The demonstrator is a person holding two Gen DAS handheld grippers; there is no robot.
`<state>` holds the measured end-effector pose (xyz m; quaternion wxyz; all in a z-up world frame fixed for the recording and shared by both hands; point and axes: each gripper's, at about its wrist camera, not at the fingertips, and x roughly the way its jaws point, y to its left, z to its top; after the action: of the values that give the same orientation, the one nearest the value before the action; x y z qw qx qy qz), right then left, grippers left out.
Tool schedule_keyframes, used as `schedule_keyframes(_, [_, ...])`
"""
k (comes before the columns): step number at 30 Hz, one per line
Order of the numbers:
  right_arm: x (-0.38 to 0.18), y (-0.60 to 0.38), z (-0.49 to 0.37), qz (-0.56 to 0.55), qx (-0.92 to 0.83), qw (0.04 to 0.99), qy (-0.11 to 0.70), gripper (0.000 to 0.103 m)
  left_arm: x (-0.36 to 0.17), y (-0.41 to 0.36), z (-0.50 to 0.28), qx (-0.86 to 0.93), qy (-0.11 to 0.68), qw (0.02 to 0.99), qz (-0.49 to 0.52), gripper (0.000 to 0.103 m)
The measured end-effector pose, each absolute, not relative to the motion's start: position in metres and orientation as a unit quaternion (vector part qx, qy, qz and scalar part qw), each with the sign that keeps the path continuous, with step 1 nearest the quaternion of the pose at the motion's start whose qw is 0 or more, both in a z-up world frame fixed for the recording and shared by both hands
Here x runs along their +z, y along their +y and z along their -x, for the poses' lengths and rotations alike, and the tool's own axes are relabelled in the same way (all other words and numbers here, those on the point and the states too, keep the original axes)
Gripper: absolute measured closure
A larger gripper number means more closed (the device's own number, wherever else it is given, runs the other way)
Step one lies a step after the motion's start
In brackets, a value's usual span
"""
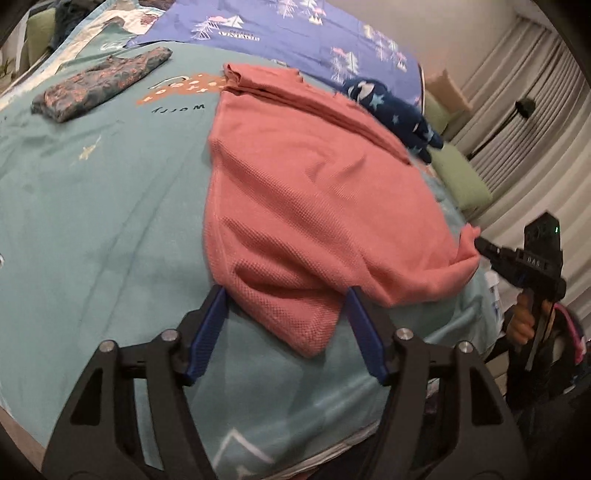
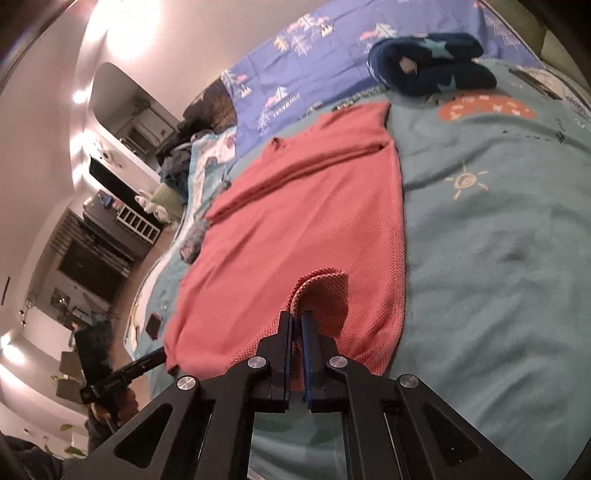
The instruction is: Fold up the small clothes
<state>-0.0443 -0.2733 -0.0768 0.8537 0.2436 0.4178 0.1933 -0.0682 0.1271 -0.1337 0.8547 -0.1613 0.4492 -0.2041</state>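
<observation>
Salmon-pink waffle-knit garment (image 1: pixel 314 206) lies spread on a teal printed bedspread (image 1: pixel 103 206), lower hem toward both grippers. Right gripper (image 2: pixel 296 317) pinches a bunched fold of the near hem, jaws fully closed on the knit. Left gripper (image 1: pixel 284 295) straddles the opposite hem corner, blue pads half-apart, gripping nothing yet. Looks like the start of a fold: next, likely closing on that corner, then lifting both ends evenly toward the neckline. Farther up the bedspread: a folded dark floral cloth (image 1: pixel 99 88), a navy star-patterned bundle (image 1: pixel 395 110), a periwinkle tree-print quilt (image 1: pixel 280 33). Beyond, pale pleated curtains (image 1: pixel 524 110); dark shelving (image 2: pixel 96 258) and bright wall lights across the room.
</observation>
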Motion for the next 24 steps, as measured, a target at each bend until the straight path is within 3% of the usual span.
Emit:
schedule_keyframes(1, [-0.074,-0.275,0.047,-0.248,0.192,0.855,0.412,0.099,-0.134,0.127,0.069,-0.208,0.445,0.856,0.163,0.085])
schedule_keyframes(2, [-0.071,-0.276,0.051,-0.254,0.192,0.857,0.406,0.1,-0.136,0.127,0.068,-0.21,0.449,0.853,0.166,0.097])
schedule_keyframes(5, [-0.058,-0.282,0.07,-0.269,0.198,0.863,0.378,0.1,-0.128,0.133,0.074,-0.21,0.429,0.859,0.184,0.098])
schedule_keyframes(10, [-0.044,-0.28,0.096,-0.238,0.204,0.873,0.373,0.098,-0.092,0.145,0.1,-0.222,0.377,0.885,0.157,0.098])
schedule_keyframes(14, [-0.061,-0.282,0.089,-0.248,0.18,0.864,0.399,0.08,-0.094,0.148,0.104,-0.21,0.381,0.89,0.138,0.097])
schedule_keyframes(16, [-0.071,-0.285,0.081,-0.266,0.168,0.857,0.408,0.077,-0.107,0.148,0.1,-0.199,0.402,0.882,0.143,0.095])
schedule_keyframes(18, [-0.076,-0.286,0.071,-0.259,0.156,0.86,0.412,0.076,-0.122,0.149,0.097,-0.191,0.425,0.871,0.155,0.084])
schedule_keyframes(20, [-0.078,-0.284,0.06,-0.239,0.152,0.863,0.418,0.069,-0.134,0.151,0.096,-0.18,0.438,0.865,0.164,0.055])
schedule_keyframes(24, [-0.087,-0.273,0.031,-0.181,0.154,0.868,0.436,0.065,-0.143,0.152,0.094,-0.176,0.435,0.865,0.178,0.052])
